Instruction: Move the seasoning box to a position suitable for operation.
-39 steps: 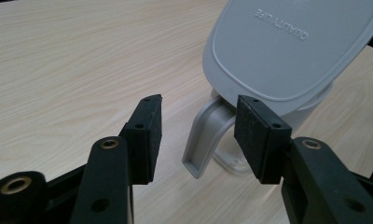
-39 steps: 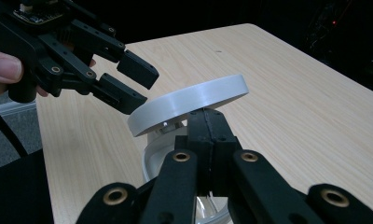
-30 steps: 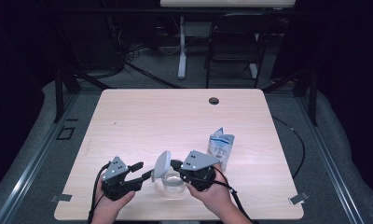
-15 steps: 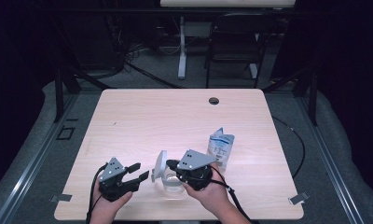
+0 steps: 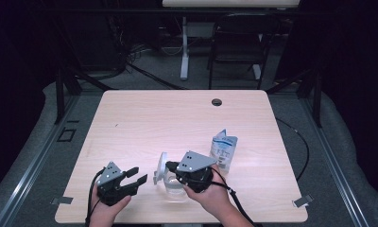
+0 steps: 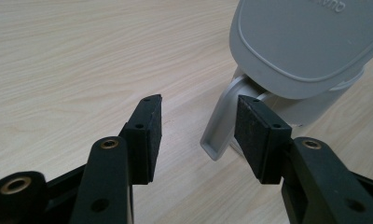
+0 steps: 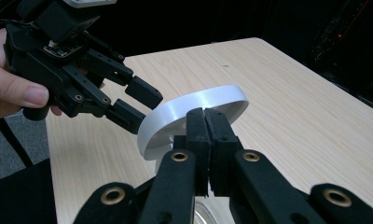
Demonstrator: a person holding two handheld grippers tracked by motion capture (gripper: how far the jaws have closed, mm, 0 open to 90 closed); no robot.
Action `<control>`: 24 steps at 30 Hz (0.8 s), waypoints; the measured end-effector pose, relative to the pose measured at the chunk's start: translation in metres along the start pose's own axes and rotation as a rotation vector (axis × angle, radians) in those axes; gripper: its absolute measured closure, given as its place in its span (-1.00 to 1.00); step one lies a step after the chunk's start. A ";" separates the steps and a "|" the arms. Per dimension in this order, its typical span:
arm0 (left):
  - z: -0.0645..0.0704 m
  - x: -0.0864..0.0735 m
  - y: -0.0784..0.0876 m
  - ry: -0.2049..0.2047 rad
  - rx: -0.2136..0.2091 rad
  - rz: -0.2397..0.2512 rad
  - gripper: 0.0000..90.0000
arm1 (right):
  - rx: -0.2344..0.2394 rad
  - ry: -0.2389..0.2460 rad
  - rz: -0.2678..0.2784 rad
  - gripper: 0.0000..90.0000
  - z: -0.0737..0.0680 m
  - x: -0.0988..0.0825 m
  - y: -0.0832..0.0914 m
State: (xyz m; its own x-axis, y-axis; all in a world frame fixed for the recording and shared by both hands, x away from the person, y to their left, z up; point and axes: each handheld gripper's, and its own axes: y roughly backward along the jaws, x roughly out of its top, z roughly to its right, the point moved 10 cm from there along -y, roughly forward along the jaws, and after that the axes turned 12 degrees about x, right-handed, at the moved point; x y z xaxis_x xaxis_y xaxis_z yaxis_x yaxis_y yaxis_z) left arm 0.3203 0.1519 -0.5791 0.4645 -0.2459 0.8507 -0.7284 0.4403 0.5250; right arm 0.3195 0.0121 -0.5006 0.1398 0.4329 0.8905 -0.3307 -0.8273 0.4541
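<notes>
**Opening a lidded clear container near the front edge of the tabletop**

We begin with the tabletop (image 5: 144, 118), a pale wood surface whose far half and left side lie bare, leaving wide room for moving; a dark grommet hole (image 5: 217, 102) sits near the far edge. Toward the right edge stands a small blue-and-white carton (image 5: 223, 150), upright and just beside the person's right hand, where a wide outward swing could knock it.

Next in size is the clear container (image 5: 174, 185), resting close to the front edge between the two hands. Its white lid (image 5: 162, 165) stands tipped up on edge, hinged at the container's left side; in the left gripper view we see the lid's underside (image 6: 306, 42) and a grey latch tab (image 6: 219, 122) hanging below it.

The right tongs (image 7: 206, 122) are fully closed, pads pressed together with nothing visible between them, resting against the raised lid's rim (image 7: 194, 103); we judge this props the lid open. The left tongs (image 5: 133, 177) stand open and empty, jaws apart on either side of the latch tab without pressing it, apparently lined up to take it. The front edge is close, so we judge there is little room for drawing back toward the person.
</notes>
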 end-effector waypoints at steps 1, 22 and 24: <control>0.000 0.000 0.000 0.000 0.000 0.000 0.15 | 0.001 0.002 -0.001 0.98 0.000 0.000 0.000; -0.001 0.000 0.000 0.005 0.005 0.002 0.15 | -0.007 0.008 0.000 0.90 0.000 0.000 0.002; -0.001 0.000 0.001 -0.002 0.003 -0.004 0.15 | -0.012 0.005 0.005 0.87 0.000 0.000 0.004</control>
State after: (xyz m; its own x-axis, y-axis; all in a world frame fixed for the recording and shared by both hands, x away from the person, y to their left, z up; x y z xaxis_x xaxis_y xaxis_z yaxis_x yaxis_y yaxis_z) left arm 0.3205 0.1529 -0.5785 0.4666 -0.2491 0.8487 -0.7280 0.4367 0.5284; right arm 0.3187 0.0087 -0.4989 0.1332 0.4306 0.8927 -0.3429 -0.8250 0.4492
